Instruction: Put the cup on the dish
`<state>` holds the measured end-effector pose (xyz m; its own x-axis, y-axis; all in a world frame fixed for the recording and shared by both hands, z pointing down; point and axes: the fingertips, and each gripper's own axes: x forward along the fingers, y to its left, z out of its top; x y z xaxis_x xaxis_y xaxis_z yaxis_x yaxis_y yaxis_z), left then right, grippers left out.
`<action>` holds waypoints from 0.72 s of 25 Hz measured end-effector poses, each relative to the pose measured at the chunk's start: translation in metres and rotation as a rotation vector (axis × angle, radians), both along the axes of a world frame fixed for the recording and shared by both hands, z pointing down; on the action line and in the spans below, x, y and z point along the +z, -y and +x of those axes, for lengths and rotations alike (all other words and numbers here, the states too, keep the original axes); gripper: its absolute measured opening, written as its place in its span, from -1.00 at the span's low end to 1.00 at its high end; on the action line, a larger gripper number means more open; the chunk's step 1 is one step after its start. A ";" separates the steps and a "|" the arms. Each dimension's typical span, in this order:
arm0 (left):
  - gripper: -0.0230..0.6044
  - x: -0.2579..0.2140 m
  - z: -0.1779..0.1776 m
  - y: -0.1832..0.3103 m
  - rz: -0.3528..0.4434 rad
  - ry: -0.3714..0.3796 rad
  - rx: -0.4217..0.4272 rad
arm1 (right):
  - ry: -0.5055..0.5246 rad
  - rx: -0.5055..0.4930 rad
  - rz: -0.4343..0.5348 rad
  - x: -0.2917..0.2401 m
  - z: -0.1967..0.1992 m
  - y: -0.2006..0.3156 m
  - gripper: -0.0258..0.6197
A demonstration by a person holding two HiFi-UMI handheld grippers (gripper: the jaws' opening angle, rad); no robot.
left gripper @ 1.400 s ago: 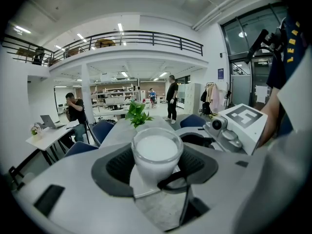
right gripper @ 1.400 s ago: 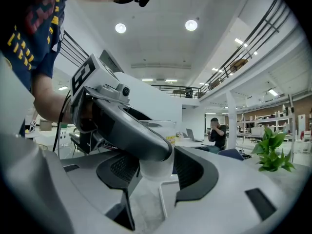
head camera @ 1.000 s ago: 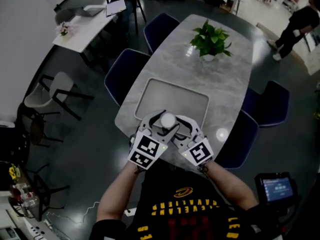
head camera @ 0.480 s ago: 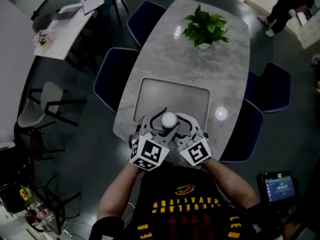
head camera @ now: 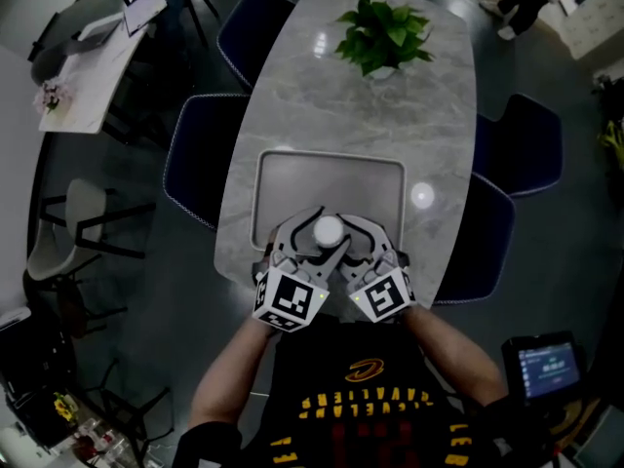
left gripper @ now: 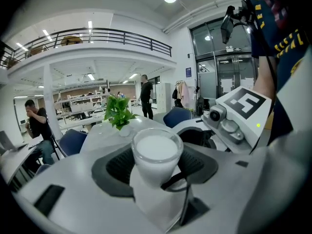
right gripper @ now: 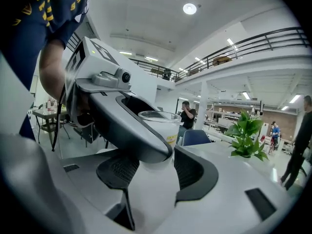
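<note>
cup (head camera: pixel 329 230) is upright with its mouth up, and from the head view it sits exactly in the middle between the two grippers, above the near edge of the dish (head camera: pixel 331 178). most of the dish, a grey rectangular one with round corners, lies further ahead on the counter (head camera: pixel 429 115), away from the person. whether the cup's bottom already touches the dish or hangs a little over it cannot be told. the left gripper (head camera: pixel 312 234) has its jaws closed on the cup's two sides, with the dark pads against the wall below the rim. the right gripper (head camera: pixel 351 236) has its jaws apart; the cup is just past their tips, and one jaw of the left gripper crosses in front of it. the coming move probably depends on the left side only: go a little forward over the dish, then down.
</note>
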<state>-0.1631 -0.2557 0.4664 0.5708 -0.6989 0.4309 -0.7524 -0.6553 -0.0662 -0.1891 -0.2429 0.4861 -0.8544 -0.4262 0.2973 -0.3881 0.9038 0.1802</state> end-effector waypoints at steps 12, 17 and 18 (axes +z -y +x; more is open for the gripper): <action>-0.09 0.044 0.001 0.020 -0.076 0.010 0.070 | -0.062 0.077 -0.034 0.042 0.000 0.022 -0.21; -0.09 0.064 0.000 0.031 -0.109 0.013 0.085 | -0.107 0.094 -0.055 0.062 0.001 0.034 -0.21; -0.09 0.068 0.000 0.033 -0.114 0.012 0.088 | -0.110 0.097 -0.059 0.065 0.001 0.036 -0.21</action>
